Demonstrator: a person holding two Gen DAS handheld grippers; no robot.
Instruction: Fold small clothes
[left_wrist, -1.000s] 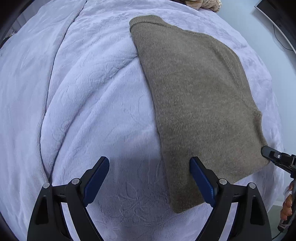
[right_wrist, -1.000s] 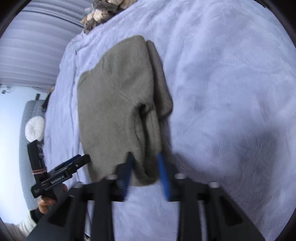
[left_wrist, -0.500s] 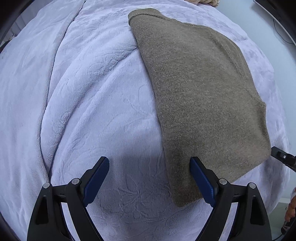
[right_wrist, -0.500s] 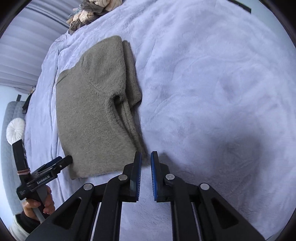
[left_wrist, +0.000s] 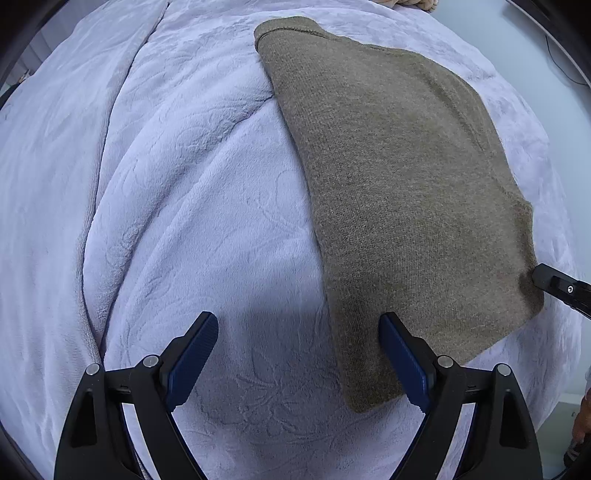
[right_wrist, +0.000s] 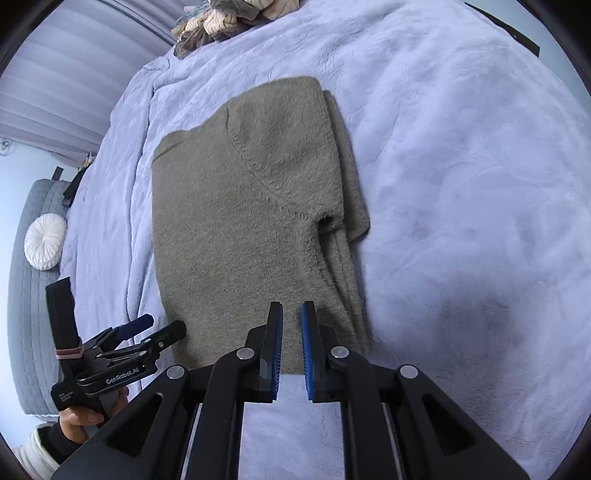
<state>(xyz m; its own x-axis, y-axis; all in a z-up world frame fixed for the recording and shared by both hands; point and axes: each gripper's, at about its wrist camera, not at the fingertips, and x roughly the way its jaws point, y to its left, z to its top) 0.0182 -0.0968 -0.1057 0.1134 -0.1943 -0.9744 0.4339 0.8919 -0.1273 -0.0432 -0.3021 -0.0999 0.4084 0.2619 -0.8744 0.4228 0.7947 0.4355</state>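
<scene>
Flat on a pale lilac blanket (right_wrist: 461, 147) lies an olive sweater (right_wrist: 240, 229), folded lengthwise — likely ready for a crosswise fold. Left gripper (left_wrist: 299, 354) spread wide, straddling its near corner. Right gripper (right_wrist: 291, 347) nearly closed — a thin gap, nothing held — above the near hem.

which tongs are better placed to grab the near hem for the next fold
Left. Its tongs gape wide with the sweater corner already between them; the right tongs are nearly closed above the hem.

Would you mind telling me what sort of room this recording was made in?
Most likely a bedroom: a plush lavender blanket covers a bed, a grey quilted headboard or sofa holds a round white cushion, and curtains hang behind.
</scene>
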